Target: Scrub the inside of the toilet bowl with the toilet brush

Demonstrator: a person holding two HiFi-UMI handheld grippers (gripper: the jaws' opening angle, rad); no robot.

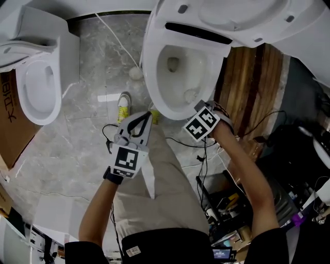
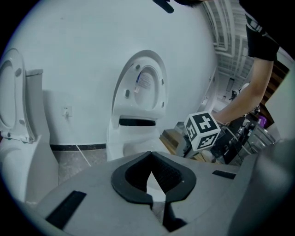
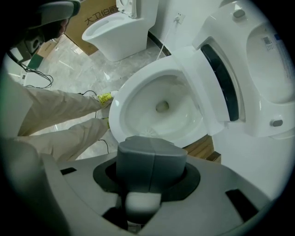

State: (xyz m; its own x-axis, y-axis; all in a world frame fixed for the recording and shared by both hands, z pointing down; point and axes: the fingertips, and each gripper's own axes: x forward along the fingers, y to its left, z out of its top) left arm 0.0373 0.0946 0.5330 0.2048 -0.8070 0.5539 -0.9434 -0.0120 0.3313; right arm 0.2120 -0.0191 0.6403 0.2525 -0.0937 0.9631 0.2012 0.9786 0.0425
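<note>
Two grippers were in shot, and only one was doing any work. The right gripper [image 1: 199, 106] hung over the near right rim of the toilet bowl [image 1: 149, 77]. Its jaws were pressed together with a white stub [image 3: 143, 202] lodged at their base, which I took to be the handle of the toilet brush [image 1: 191, 95]. Just past the jaw tips a pale, bristly brush head [image 3: 150, 133] showed low against the near wall of the bowl.

The left gripper [image 1: 147, 119] was idle, held out over the person's legs and well apart from the bowl. Its jaw tips were touching, with nothing between them. The lid [image 1: 232, 15] stood raised at the far side, out of the way.

So where did the job stand? The brush was down in the bowl, so scrubbing looked under way, early to middling at a guess. The porcelain read clean white all round, with no foam and no marks, so nothing showed which parts had been covered. By my judgement the far wall, the drain hole [image 1: 172, 63] and the strip under the rim were what was left.
</note>
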